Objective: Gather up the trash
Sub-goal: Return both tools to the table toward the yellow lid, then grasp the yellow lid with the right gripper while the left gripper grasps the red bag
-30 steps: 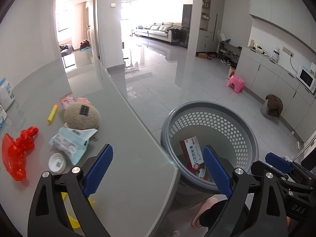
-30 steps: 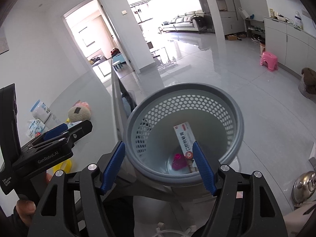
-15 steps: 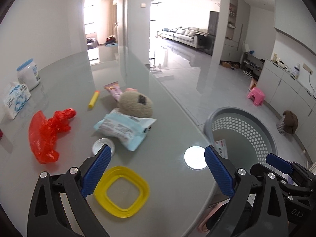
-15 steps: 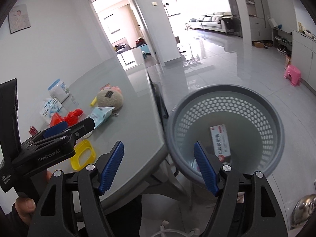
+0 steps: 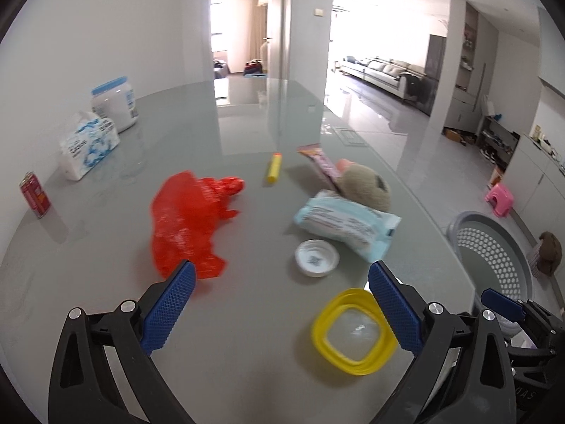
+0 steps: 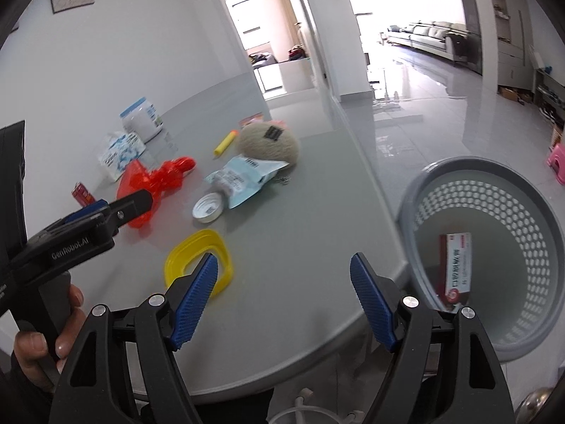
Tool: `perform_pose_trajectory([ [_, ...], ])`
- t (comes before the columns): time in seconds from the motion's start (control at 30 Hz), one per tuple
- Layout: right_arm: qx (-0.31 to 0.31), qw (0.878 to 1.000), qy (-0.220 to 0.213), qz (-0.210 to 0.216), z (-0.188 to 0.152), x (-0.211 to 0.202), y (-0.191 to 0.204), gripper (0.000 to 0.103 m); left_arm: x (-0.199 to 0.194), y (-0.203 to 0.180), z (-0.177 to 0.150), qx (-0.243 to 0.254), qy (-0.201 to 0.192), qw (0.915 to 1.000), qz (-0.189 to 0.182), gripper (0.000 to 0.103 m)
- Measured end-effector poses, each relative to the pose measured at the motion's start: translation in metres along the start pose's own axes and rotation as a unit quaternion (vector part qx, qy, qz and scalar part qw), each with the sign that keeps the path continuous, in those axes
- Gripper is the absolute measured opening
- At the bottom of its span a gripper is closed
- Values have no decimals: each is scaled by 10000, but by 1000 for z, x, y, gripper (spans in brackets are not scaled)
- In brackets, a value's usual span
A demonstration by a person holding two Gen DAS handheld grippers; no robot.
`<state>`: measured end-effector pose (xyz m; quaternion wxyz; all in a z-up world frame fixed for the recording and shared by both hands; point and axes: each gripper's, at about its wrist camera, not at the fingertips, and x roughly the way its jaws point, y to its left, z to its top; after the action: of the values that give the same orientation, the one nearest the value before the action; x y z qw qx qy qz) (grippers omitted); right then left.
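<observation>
Litter lies on the grey table [image 5: 247,134]: a crumpled red plastic bag [image 5: 190,219], a yellow square lid ring [image 5: 353,332], a white round cap [image 5: 316,258], a light blue wipes packet [image 5: 346,222], a yellow foam dart [image 5: 274,172] and a pink wrapper [image 5: 319,162]. My left gripper [image 5: 280,295] hangs open and empty above the table's near part, between the bag and the ring. My right gripper [image 6: 282,288] hovers over the table's edge, its jaws opening, nothing between them. The grey perforated bin [image 6: 494,247] stands on the floor to the right with a red and white box [image 6: 455,265] inside.
A beige plush ball [image 5: 367,185], a tissue pack [image 5: 88,145], a white jar [image 5: 114,102] and a red can [image 5: 34,194] also rest on the table. A pink stool [image 5: 498,199] stands on the floor beyond the bin [image 5: 494,258]. A hand [image 6: 46,332] grips the left tool's handle.
Both grippers have swung left from over the bin to over the table. The bin has slid to the right edge of both views. The right jaws stand a little wider.
</observation>
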<state>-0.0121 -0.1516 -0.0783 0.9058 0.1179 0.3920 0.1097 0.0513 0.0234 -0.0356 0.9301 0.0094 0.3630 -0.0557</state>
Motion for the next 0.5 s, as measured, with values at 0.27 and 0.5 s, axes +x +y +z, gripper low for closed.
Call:
perform_pose_trajectory([
  [0.27,-502,9977,414,176,-5,34,42,75,-1,49,-12,-319,93,9987,388,96],
  [0.5,-855,9938,694,116,-7,59,65,76,3,70,-17,-444,163,9975,519,96],
])
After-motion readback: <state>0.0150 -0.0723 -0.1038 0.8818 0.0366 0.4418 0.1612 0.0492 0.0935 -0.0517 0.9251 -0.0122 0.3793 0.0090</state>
